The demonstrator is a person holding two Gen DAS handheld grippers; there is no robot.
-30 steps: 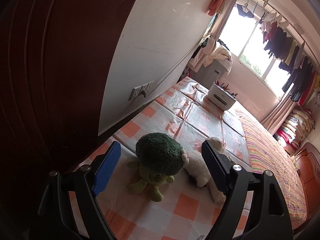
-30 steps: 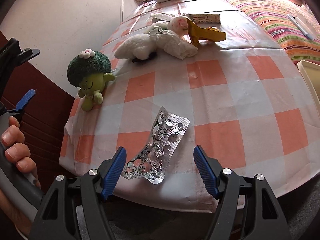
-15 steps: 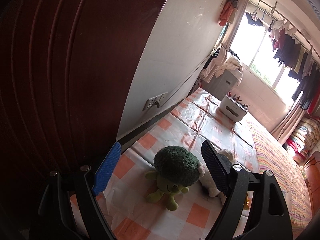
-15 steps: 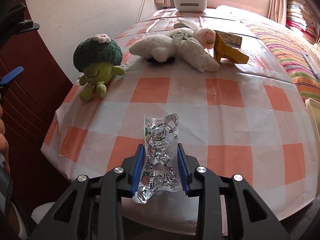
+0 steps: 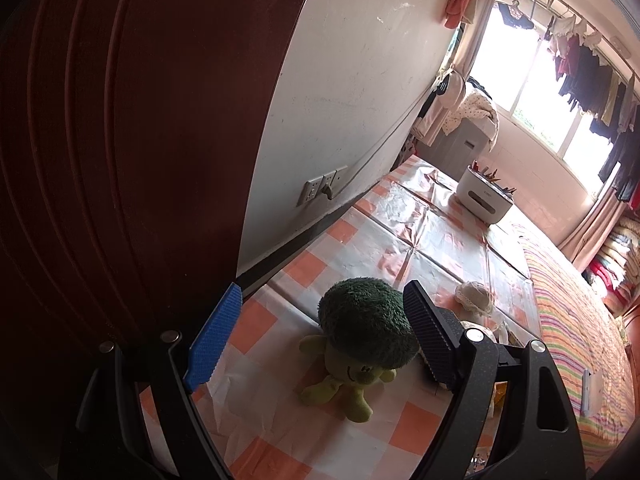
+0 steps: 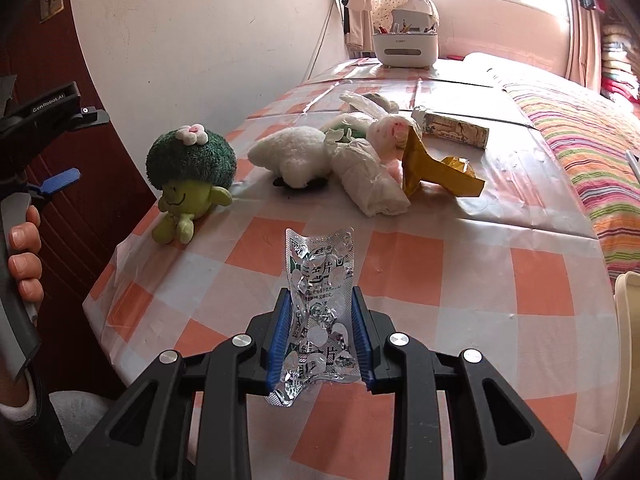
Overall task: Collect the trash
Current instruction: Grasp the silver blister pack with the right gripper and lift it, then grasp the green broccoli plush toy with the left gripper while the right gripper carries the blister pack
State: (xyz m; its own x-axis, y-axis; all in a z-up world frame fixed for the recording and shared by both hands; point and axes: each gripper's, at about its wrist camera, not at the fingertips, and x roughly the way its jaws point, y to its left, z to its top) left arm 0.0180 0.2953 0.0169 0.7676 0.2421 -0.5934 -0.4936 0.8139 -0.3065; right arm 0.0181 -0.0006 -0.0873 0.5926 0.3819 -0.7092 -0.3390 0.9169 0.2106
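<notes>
blister pack sat clamped btwn right gripper fingers, long axis pointing fwd past them; left gripper fingers wide, nothing held.

Crinkled, shiny foil is seen on the spent blister pack. The surface is covered by a glossy plastic checked cloth, creased. Fuzzy plush is shown on the broccoli toy and the white plush toy. Matt, crumpled paper is seen on the tissue; the gold wrapper looks glossy. Matt black plastic and ribbed blue pads are seen on the right hand-held gripper.
</notes>
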